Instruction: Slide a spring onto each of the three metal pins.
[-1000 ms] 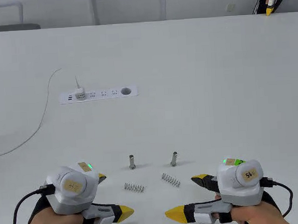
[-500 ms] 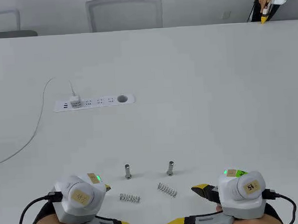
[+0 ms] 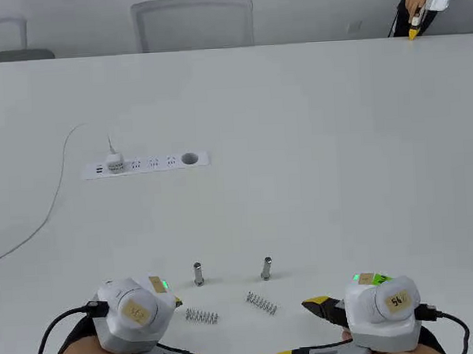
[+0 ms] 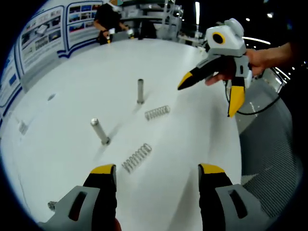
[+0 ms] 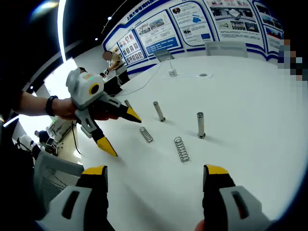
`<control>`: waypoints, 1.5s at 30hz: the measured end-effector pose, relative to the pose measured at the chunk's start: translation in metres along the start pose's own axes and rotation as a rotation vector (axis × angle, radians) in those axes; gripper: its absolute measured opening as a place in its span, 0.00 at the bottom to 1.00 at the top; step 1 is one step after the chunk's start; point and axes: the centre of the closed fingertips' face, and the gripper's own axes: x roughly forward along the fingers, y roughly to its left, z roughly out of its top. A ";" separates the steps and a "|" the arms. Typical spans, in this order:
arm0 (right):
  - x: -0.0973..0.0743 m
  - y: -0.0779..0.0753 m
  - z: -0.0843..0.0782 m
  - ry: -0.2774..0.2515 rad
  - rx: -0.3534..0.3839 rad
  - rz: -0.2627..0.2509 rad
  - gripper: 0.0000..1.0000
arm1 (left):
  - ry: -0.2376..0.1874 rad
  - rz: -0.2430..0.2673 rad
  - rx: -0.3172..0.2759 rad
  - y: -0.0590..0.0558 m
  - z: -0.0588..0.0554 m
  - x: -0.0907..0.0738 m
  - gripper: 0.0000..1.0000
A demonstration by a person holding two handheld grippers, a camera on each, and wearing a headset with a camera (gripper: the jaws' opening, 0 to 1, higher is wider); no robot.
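Left gripper (image 4: 156, 168) and right gripper (image 5: 154, 169) spread, empty. Pinch spring (image 4: 137, 158) lightly at one end, align upright over pin (image 4: 99, 131)

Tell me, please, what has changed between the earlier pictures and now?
Mostly the headset camera moved, so the whole view shifted. The left gripper seems to have edged slightly toward the left spring; nothing was taken hold of or let go. Unchanged: the right gripper open like the left, the left pin and right pin upright and bare, the right spring lying on the table.
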 end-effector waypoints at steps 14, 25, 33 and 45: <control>-0.001 -0.001 0.001 -0.005 0.004 -0.004 0.82 | -0.015 0.011 -0.016 0.012 0.003 0.012 0.64; 0.001 0.003 -0.002 0.004 0.015 -0.002 0.81 | 0.014 -0.015 0.003 0.006 0.000 0.023 0.52; 0.000 0.003 -0.004 0.004 0.022 -0.003 0.80 | 0.021 0.016 -0.002 0.009 -0.007 0.020 0.36; 0.001 0.008 -0.001 0.010 0.004 0.008 0.80 | 0.037 0.122 0.006 0.024 -0.008 0.021 0.11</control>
